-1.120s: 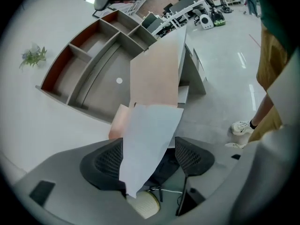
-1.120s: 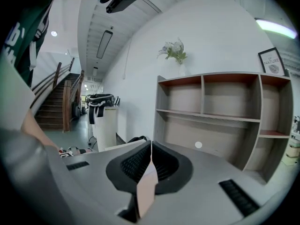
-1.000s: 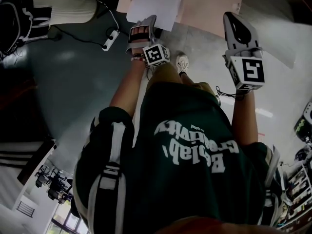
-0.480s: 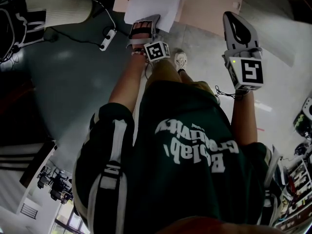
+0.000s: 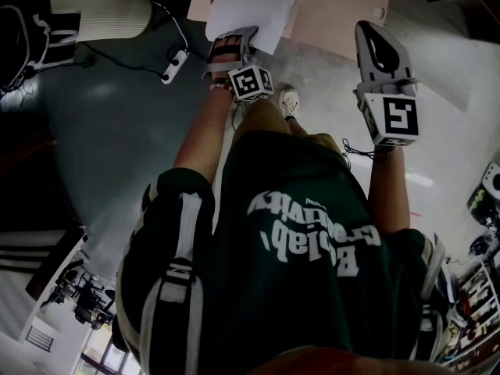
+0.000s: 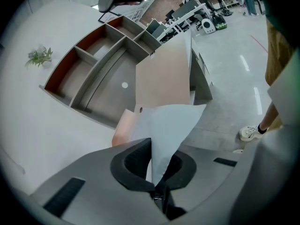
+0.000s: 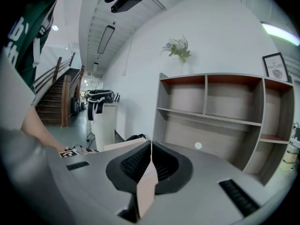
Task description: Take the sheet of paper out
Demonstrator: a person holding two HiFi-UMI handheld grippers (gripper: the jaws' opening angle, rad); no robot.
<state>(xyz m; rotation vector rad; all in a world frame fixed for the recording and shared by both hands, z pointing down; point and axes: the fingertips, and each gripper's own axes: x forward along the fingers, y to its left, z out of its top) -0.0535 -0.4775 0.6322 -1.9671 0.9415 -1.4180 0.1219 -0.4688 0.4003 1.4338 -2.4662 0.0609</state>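
A white sheet of paper (image 5: pixel 254 6) sticks out of a pinkish-tan folder (image 5: pixel 344 10) held up ahead of me. My left gripper (image 5: pixel 226 44) is shut on the sheet's near corner. In the left gripper view the sheet (image 6: pixel 171 125) runs down into the closed jaws (image 6: pixel 157 175), with the folder (image 6: pixel 161 78) behind it. My right gripper (image 5: pixel 376 45) is shut on the folder's edge. In the right gripper view that thin tan edge (image 7: pixel 146 189) stands pinched between the pads of the right gripper (image 7: pixel 150 161).
A wooden shelf unit (image 7: pixel 215 111) with open compartments stands against the white wall, a small plant (image 7: pixel 178 48) on top. On the grey floor lie a power strip (image 5: pixel 176 61) and cable. The person's shoe (image 5: pixel 291 100) shows below the folder. Stairs (image 7: pixel 51 102) rise at the left.
The left gripper's jaws have closed on the sheet's corner. The sheet has shifted slightly up and right against the folder. The right gripper has kept still.
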